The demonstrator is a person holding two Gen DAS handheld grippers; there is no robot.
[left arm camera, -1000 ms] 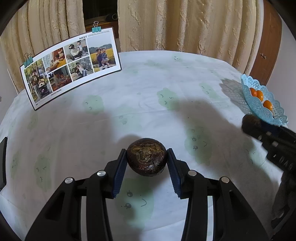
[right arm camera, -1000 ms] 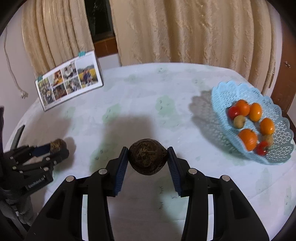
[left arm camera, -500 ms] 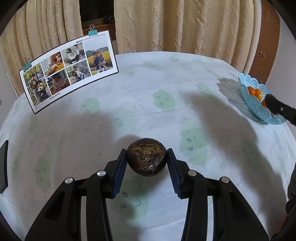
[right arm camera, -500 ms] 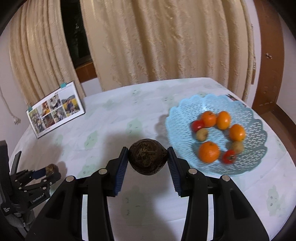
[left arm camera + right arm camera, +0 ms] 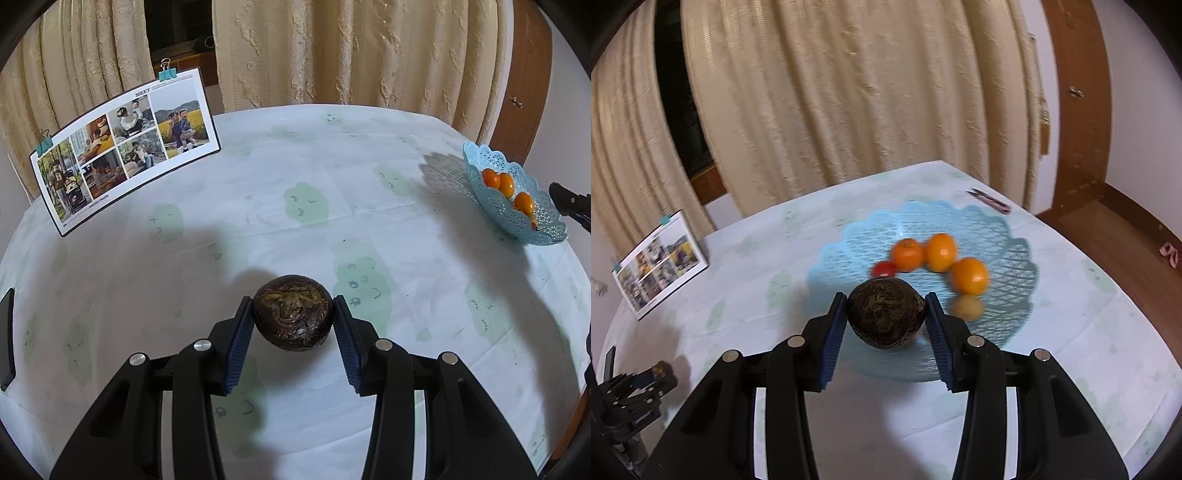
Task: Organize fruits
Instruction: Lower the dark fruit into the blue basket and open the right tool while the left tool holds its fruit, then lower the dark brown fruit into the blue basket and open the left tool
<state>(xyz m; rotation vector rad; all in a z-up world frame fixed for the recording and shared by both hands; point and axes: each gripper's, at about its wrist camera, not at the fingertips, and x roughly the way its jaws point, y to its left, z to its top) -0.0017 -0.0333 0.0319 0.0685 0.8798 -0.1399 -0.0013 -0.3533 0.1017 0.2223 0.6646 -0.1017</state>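
Left gripper (image 5: 293, 319): jaws clenched on a dark brown round fruit (image 5: 291, 317), blue pads pressed against both its sides, held above the desk (image 5: 332, 192) near its front middle. Shadow of fruit and gripper cast on the pale cloth directly beneath.

Right gripper (image 5: 886, 319): jaws clenched on a second dark fibrous fruit (image 5: 885, 315), held over the near rim of the blue lattice basket (image 5: 1008, 229). Contact with the basket cannot be judged.

Inside the basket: three oranges (image 5: 940, 252), one small red fruit (image 5: 884, 269), one brownish fruit (image 5: 967, 307), blurred. Grouped toward the middle, touching or just beside one another.

Basket at the desk's right edge in the left view (image 5: 495, 206), well apart from the left gripper.

Photo card (image 5: 125, 147) upright at far left, clipped at top. Small pink-handled tool (image 5: 991, 201) behind the basket; type unclear.
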